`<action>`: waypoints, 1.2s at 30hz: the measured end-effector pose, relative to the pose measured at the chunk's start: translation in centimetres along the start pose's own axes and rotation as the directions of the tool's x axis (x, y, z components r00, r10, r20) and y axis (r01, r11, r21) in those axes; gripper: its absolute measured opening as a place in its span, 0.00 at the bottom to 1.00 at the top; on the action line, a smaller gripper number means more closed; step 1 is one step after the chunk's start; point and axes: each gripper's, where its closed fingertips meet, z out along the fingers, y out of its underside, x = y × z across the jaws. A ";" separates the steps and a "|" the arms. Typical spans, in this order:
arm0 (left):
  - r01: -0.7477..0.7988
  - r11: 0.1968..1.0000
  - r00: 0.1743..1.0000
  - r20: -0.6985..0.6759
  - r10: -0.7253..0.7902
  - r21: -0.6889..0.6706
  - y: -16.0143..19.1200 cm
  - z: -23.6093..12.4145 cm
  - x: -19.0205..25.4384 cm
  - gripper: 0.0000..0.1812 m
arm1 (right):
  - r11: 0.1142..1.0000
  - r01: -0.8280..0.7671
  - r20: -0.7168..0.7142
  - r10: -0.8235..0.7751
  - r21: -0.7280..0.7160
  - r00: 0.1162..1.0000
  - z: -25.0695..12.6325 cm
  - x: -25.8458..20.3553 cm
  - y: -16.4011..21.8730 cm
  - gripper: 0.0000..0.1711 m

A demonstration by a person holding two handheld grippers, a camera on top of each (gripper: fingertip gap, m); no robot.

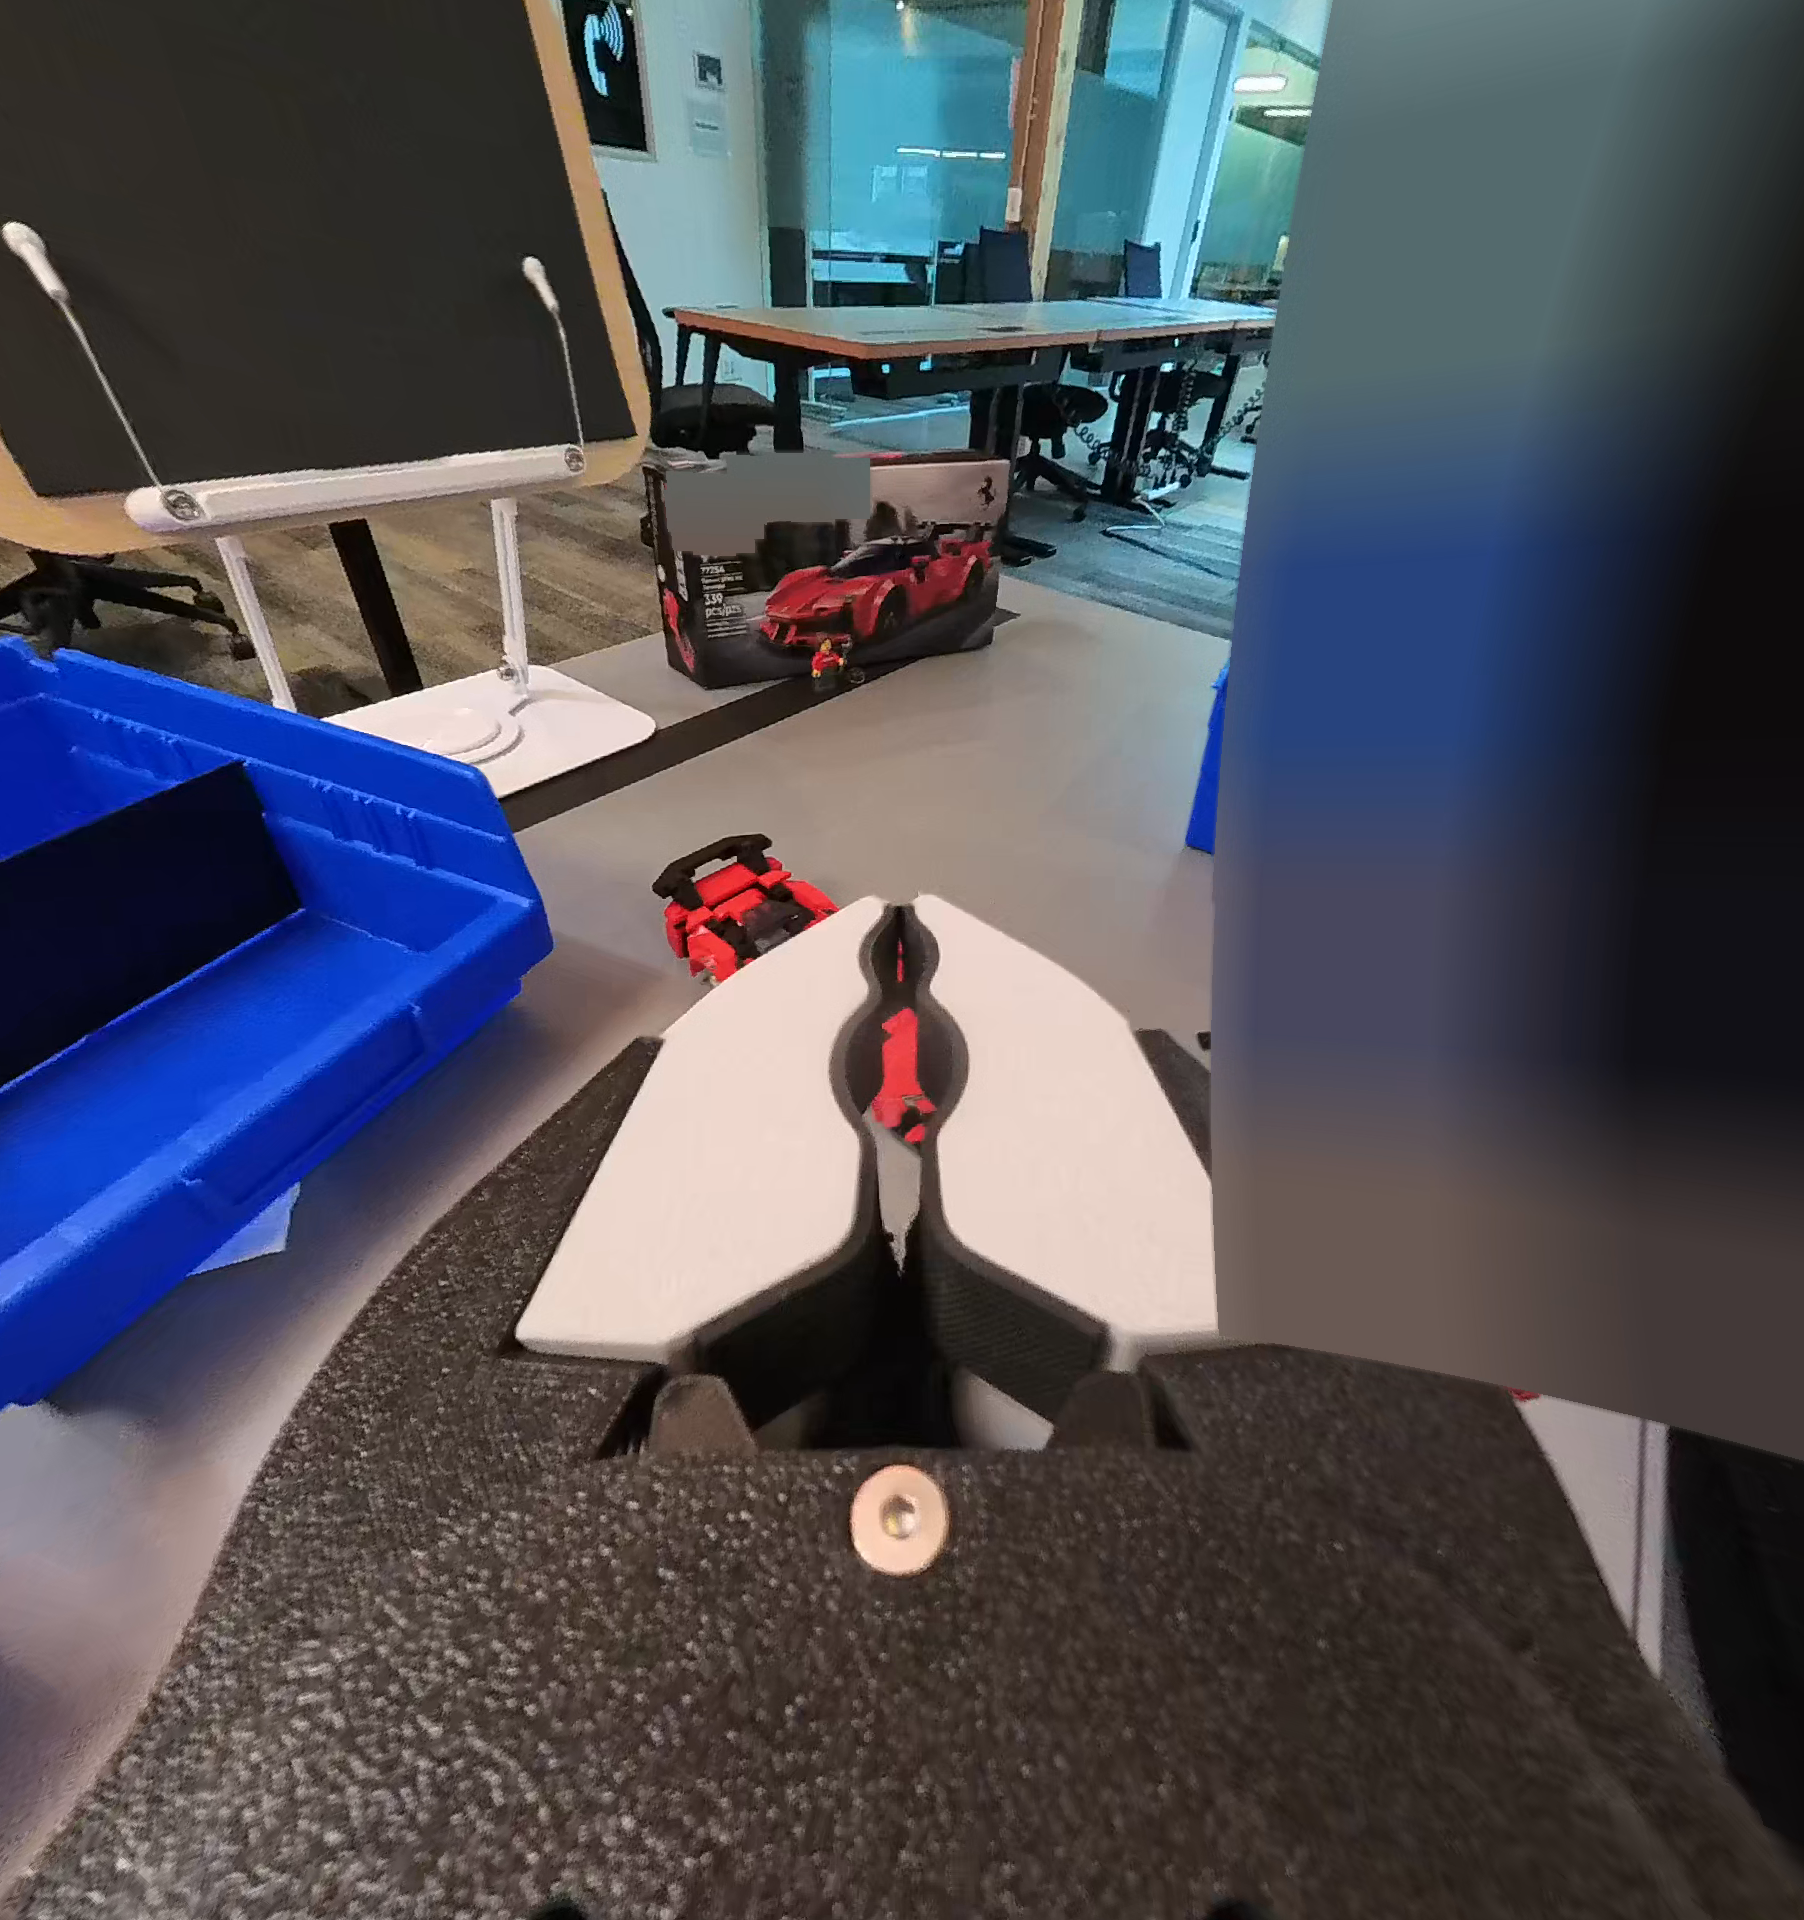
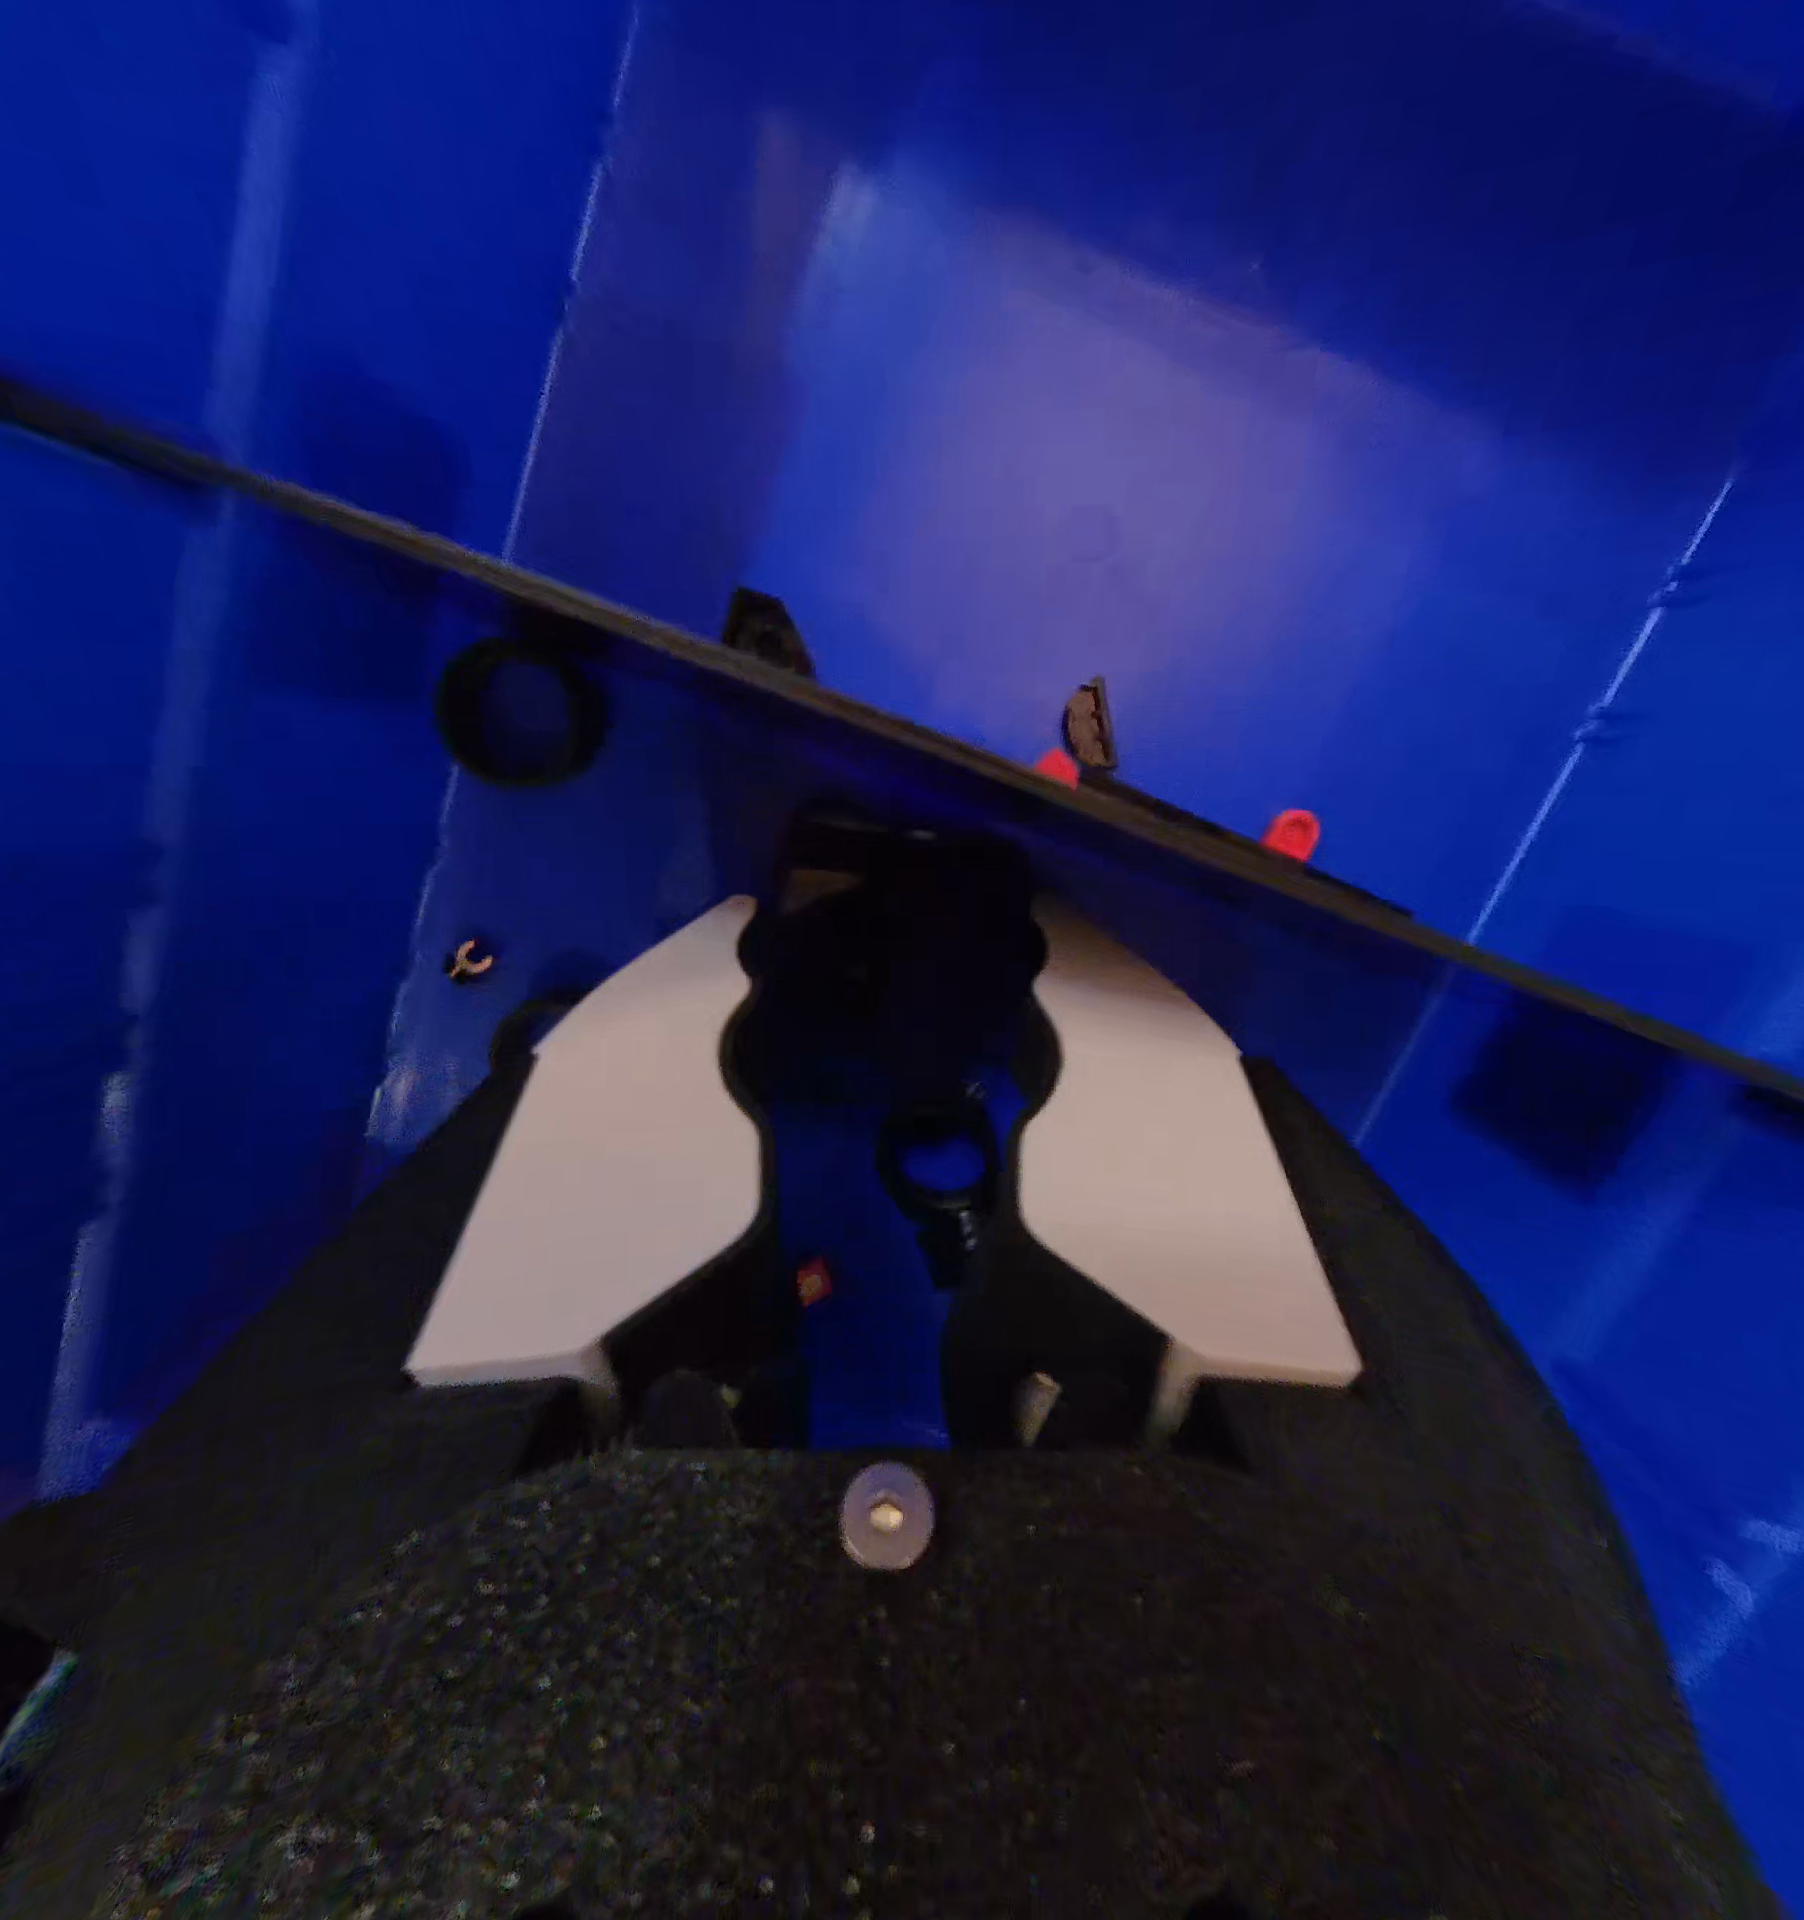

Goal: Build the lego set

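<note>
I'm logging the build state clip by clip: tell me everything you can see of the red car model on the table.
The red car model sits on the grey table, just beyond the tips of the left gripper, which hide its near end. It is a partly built brick car: red body panels, black parts in the middle and a black hoop-shaped piece, perhaps a rear wing, at its far end. It looks like glossy plastic. It rests flat, angled to the view. Whether the gripper touches it cannot be told.

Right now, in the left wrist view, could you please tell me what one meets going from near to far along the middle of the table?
The left gripper, its fingers closed → red toy car on the grey table → black strip across the table → toy set box, standing upright.
</note>
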 end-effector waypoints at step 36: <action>0.033 0.999 0.999 -0.030 -0.033 -0.003 2.5 -2.2 -1.7 0.00 | 0.987 -0.144 -0.111 0.152 0.072 0.982 1.0 -1.3 -2.0 0.07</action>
